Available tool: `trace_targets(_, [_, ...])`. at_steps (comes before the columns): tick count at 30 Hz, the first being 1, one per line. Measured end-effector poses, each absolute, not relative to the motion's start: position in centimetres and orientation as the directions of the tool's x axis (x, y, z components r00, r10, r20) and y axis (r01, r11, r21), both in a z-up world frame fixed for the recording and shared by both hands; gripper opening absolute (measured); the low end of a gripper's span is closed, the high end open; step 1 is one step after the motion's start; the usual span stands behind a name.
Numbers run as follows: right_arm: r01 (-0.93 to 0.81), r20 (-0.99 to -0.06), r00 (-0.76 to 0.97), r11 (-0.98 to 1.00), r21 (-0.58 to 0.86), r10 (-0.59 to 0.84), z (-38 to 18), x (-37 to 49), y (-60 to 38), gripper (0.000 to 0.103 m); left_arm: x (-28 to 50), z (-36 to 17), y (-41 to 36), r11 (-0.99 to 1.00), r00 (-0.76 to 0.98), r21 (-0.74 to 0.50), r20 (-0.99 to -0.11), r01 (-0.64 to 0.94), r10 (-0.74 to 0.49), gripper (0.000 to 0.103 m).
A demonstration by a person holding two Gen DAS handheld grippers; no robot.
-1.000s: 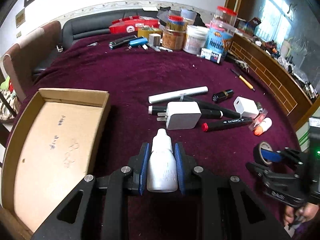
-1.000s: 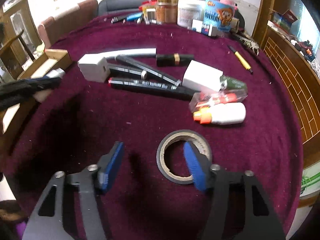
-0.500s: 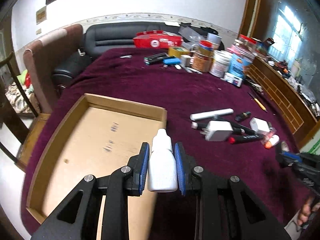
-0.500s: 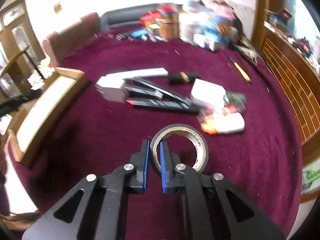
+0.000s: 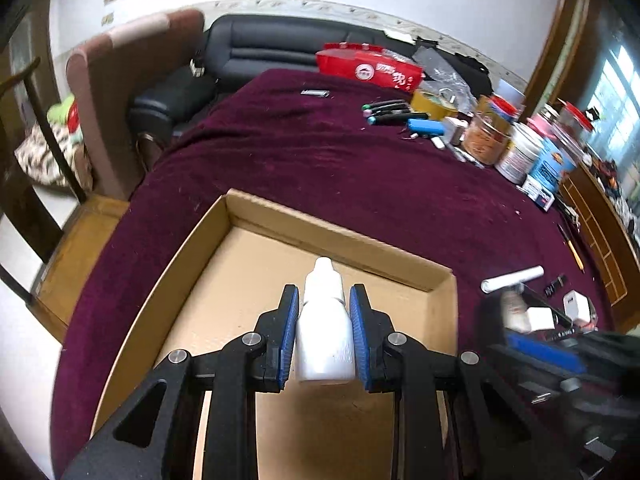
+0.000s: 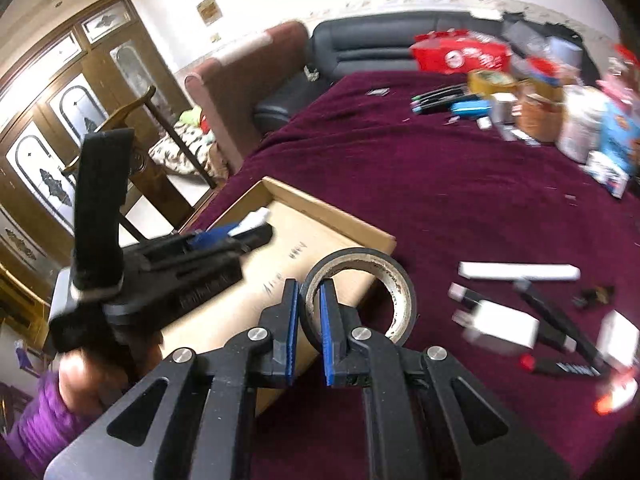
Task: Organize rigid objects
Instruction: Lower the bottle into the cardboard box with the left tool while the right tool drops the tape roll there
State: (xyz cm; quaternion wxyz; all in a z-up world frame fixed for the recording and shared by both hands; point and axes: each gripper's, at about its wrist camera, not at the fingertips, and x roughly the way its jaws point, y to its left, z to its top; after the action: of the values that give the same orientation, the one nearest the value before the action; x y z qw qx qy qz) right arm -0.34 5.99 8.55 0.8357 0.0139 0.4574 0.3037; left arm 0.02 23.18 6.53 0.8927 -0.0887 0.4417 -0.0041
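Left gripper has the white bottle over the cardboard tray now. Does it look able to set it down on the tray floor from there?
Probably yes. The left gripper holds the white bottle above bare floor of the cardboard tray; nothing lies under it. The right gripper, carrying the tape roll, is near the tray's right edge and could crowd it.

White dropper bottle [image 5: 325,336], black tape roll [image 6: 360,300], maroon tablecloth [image 5: 320,168], brown cardboard tray [image 5: 336,236].

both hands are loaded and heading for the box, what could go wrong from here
1. The left gripper and right gripper converge on the same cardboard box; they may collide over it.
2. The right fingers pinch only one wall of the black tape roll, so it could swing or slip out.
3. The white dropper bottle is held well above the box floor; released there, it might bounce or roll.
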Motion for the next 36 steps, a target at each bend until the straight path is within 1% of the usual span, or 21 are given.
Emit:
trace_targets(2, [-0.506, -0.768, 0.371, 0.807, 0.304, 0.522, 7.5, 0.4, 7.4, 0.008, 0.4, 6.1, 23.6, 0.982, 0.61, -0.171, -0.787, -0.075, -0.09, 0.022])
trace_targets(3, [-0.51, -0.775, 0.362, 0.806, 0.3, 0.518, 7.0, 0.7, 7.9, 0.008, 0.7, 5.7, 24.1, 0.982, 0.609, -0.162, -0.79, -0.099, -0.069, 0.022])
trace_targets(6, [-0.498, -0.799, 0.348, 0.819, 0.287, 0.491, 5.4, 1.8, 9.1, 0.009, 1.3, 4.6, 25.3, 0.97, 0.596, -0.219, -0.795, -0.107, -0.114, 0.022])
trace_targets(11, [-0.476, -0.835, 0.351, 0.849, 0.23, 0.424, 3.3, 2.9, 9.3, 0.009, 1.3, 3.5, 25.5, 0.955, 0.595, -0.265, -0.792, -0.132, -0.138, 0.023])
trace_targets(12, [-0.48, -0.838, 0.356, 0.85, 0.217, 0.414, 3.1, 2.9, 9.4, 0.009, 1.2, 3.3, 25.4, 0.952, 0.593, -0.274, -0.792, -0.135, -0.144, 0.026])
trace_targets(13, [-0.488, -0.841, 0.369, 0.853, 0.187, 0.396, 3.0, 2.7, 9.6, 0.009, 1.0, 3.1, 25.2, 0.95, 0.594, -0.278, -0.792, -0.142, -0.143, 0.032])
trace_targets(14, [-0.492, -0.843, 0.382, 0.855, 0.161, 0.378, 3.0, 2.5, 9.8, 0.009, 0.8, 2.9, 25.1, 0.948, 0.598, -0.28, -0.789, -0.151, -0.138, 0.036])
trace_targets(15, [-0.495, -0.846, 0.397, 0.859, 0.13, 0.356, 3.0, 2.3, 10.0, 0.009, 0.5, 2.6, 24.9, 0.943, 0.604, -0.286, -0.787, -0.171, -0.13, 0.043])
trace_targets(18, [-0.49, -0.859, 0.42, 0.87, 0.058, 0.293, 2.3, 2.6, 10.2, 0.01, -0.1, 2.3, 24.9, 0.923, 0.602, -0.315, -0.788, -0.22, -0.126, 0.045])
trace_targets(19, [-0.481, -0.864, 0.414, 0.875, 0.06, 0.286, 2.0, 2.8, 9.7, 0.011, -0.3, 2.3, 24.9, 0.919, 0.606, -0.317, -0.787, -0.236, -0.116, 0.046])
trace_targets(20, [-0.471, -0.867, 0.406, 0.879, 0.071, 0.288, 1.7, 3.2, 9.4, 0.015, -0.5, 2.3, 24.9, 0.912, 0.613, -0.324, -0.783, -0.251, -0.109, 0.047])
trace_targets(21, [-0.461, -0.868, 0.397, 0.883, 0.091, 0.297, 1.5, 3.5, 9.0, 0.018, -0.5, 2.3, 24.7, 0.907, 0.616, -0.332, -0.78, -0.259, -0.11, 0.051])
trace_targets(22, [-0.465, -0.858, 0.409, 0.88, 0.096, 0.31, 1.7, 3.6, 8.6, 0.018, -0.6, 2.4, 24.7, 0.905, 0.621, -0.333, -0.777, -0.265, -0.104, 0.052])
trace_targets(23, [-0.466, -0.854, 0.416, 0.88, 0.095, 0.313, 1.9, 3.7, 8.6, 0.02, -0.6, 2.6, 24.8, 0.906, 0.628, -0.326, -0.773, -0.271, -0.09, 0.052])
trace_targets(26, [-0.463, -0.834, 0.423, 0.876, 0.138, 0.355, 3.0, 3.5, 8.0, 0.021, -1.2, 4.0, 24.9, 0.917, 0.677, -0.285, -0.736, -0.279, -0.023, 0.053])
trace_targets(27, [-0.461, -0.822, 0.432, 0.874, 0.151, 0.37, 3.6, 3.4, 7.8, 0.023, -1.6, 4.7, 24.8, 0.924, 0.688, -0.258, -0.725, -0.283, 0.009, 0.056])
trace_targets(29, [-0.457, -0.793, 0.459, 0.872, 0.176, 0.4, 5.4, 2.8, 6.9, 0.023, -2.3, 5.7, 24.4, 0.933, 0.697, -0.222, -0.716, -0.283, 0.041, 0.059])
trace_targets(32, [-0.448, -0.742, 0.513, 0.872, 0.199, 0.433, 8.3, 1.4, 5.2, 0.023, -4.1, 7.9, 23.0, 0.95, 0.726, -0.162, -0.682, -0.268, 0.089, 0.067])
trace_targets(35, [-0.441, -0.682, 0.596, 0.883, 0.162, 0.424, 10.9, -0.9, 3.0, 0.023, -6.1, 10.2, 20.7, 0.966, 0.769, -0.061, -0.618, -0.252, 0.162, 0.074])
trace_targets(36, [-0.432, -0.658, 0.633, 0.892, 0.137, 0.408, 11.7, -1.9, 2.2, 0.023, -6.7, 10.8, 19.9, 0.968, 0.782, -0.032, -0.597, -0.249, 0.182, 0.082])
